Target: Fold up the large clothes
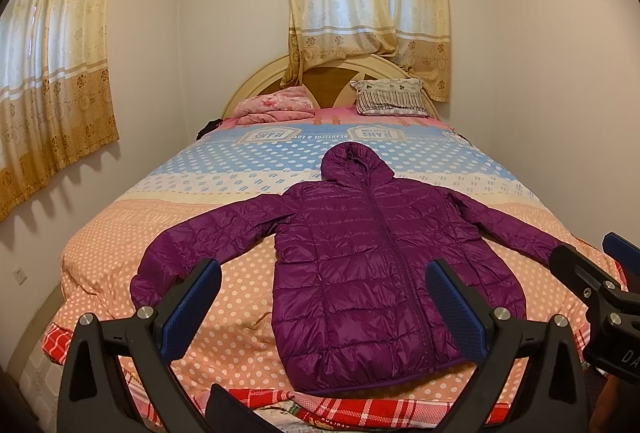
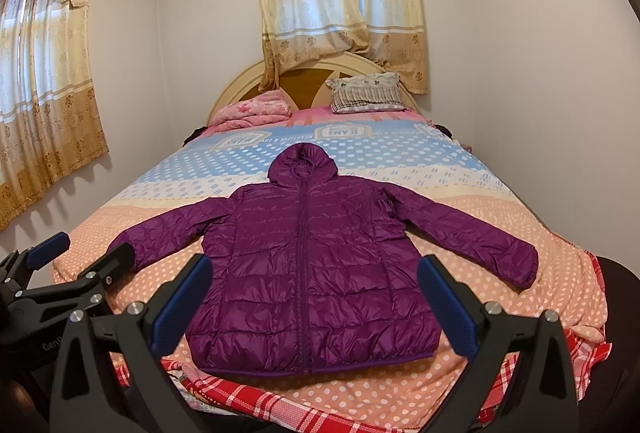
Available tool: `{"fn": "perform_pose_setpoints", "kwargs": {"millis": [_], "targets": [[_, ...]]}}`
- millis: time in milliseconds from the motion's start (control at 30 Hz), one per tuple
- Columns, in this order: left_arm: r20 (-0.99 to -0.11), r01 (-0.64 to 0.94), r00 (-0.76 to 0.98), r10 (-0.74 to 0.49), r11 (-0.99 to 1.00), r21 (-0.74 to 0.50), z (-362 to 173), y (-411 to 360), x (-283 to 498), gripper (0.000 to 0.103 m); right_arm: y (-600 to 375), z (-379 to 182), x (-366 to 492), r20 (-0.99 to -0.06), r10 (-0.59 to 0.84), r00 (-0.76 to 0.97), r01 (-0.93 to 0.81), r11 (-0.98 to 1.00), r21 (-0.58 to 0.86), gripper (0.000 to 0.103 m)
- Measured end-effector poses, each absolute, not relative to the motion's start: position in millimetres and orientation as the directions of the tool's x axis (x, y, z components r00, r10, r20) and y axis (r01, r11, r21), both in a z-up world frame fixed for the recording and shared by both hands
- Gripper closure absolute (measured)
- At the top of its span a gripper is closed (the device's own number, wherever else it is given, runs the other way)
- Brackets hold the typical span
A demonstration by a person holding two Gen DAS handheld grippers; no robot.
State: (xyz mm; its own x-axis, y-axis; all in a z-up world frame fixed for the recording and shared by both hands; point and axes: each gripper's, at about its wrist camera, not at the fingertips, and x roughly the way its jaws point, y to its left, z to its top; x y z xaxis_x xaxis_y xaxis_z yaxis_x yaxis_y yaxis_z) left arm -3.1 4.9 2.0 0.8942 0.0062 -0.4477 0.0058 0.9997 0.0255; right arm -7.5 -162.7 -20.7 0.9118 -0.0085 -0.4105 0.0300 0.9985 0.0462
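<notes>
- We carry two matching black plastic grippers: the left gripper and the right gripper
- Each finger is a flat angular bar, lined inside with a dark blue textured pad
- Round silver screws sit at the finger joints, two on each side
- Triangular black brackets with cut-out openings brace each finger base
- White lettering, only partly readable, marks each gripper body as seen from the other's camera
</notes>
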Motion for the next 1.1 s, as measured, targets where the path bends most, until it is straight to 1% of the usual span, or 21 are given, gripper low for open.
{"fn": "perform_pose_setpoints", "kwargs": {"millis": [867,1033,1100], "targets": [[-0.449,-0.004,0.893,0.016,1.000,0.028,1,8,2,0.001,-164,-27,-3,-0.422,-0.004,0.907,0.032,0.998,0.059,0.000],[-0.475,0.007,0.880,0.013,0.999,0.042,-8,4,18,0.001,-173,-39,10,-0.445,-0.008,0.895,0.042,0.997,0.066,0.000],[-0.499,0.021,0.867,0.000,0.999,0.037,-14,2,26,0.001,-175,-44,16,-0.461,-0.007,0.887,0.042,0.997,0.065,0.000]]}}
